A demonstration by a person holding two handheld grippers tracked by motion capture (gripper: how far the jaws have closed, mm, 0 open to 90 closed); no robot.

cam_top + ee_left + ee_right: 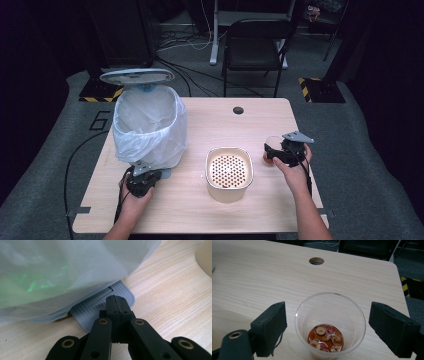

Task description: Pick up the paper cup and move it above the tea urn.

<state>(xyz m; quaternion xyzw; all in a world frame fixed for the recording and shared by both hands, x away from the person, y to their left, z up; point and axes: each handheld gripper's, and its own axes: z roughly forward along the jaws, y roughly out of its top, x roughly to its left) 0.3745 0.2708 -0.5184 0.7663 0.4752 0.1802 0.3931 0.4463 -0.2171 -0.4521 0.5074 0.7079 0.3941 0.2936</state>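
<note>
- The clear plastic cup (330, 325) stands upright on the wooden table (200, 120) near its right edge, between the spread jaws of the right gripper (327, 332); the pads stand clear of the cup wall on both sides, so nothing is clamped.
- In the high view the cup (270, 149) is partly covered by the right gripper (272, 154) and the hand behind it, and its contents read only as an orange patch.
- The right gripper view looks down into the cup: a shallow layer of amber liquid with reddish and pale slices at the bottom. What the slices are is hard to tell. The cup's base is cut off by the bottom edge of that view.
- The left gripper (117, 305) has its jaws pressed together with nothing between them, tips resting on the grey ribbed pedal (100, 307) of the bin (150, 125).
- The pedal's rear part is hidden under the translucent bin liner (62, 272); in the high view the pedal is barely visible behind the left gripper (145, 177).
- The high view shows the bin's lid (136, 76) raised, and a cream strainer tub (229, 172) with a perforated insert between the two hands.
- In the left gripper view the tub is only a pale curve cut off at the upper right corner.
</note>
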